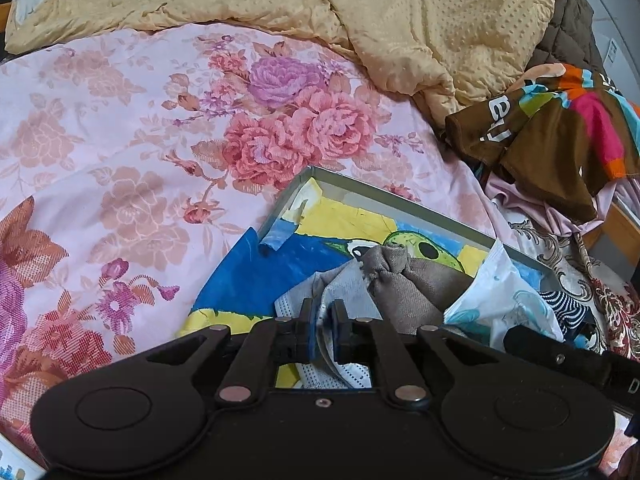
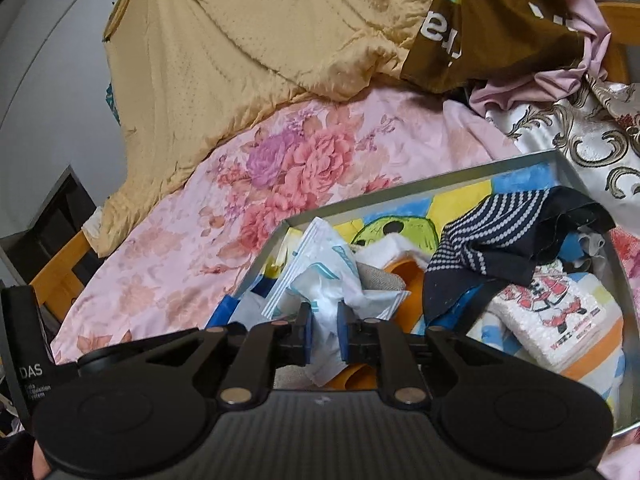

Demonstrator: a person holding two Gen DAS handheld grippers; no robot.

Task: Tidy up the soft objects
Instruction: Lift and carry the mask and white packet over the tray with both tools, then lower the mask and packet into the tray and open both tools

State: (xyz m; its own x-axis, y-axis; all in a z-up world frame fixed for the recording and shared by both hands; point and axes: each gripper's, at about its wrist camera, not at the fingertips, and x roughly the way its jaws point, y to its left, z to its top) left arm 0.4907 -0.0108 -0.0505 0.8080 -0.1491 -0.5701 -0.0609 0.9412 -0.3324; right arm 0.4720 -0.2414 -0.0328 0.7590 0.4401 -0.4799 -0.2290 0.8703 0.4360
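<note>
A grey metal tray with a painted cartoon bottom lies on the floral bed sheet. My left gripper is shut on a pale blue face mask at the tray's near edge, beside a grey-brown cloth. My right gripper is shut on a white and light-blue plastic wrapper over the tray; it also shows in the left wrist view. In the tray lie a dark striped cloth and a white printed towel.
A pink floral sheet covers the bed. A yellow quilt is bunched at the back. A brown multicoloured garment and an ornate patterned cloth lie to the right. A wooden bed frame shows at the left.
</note>
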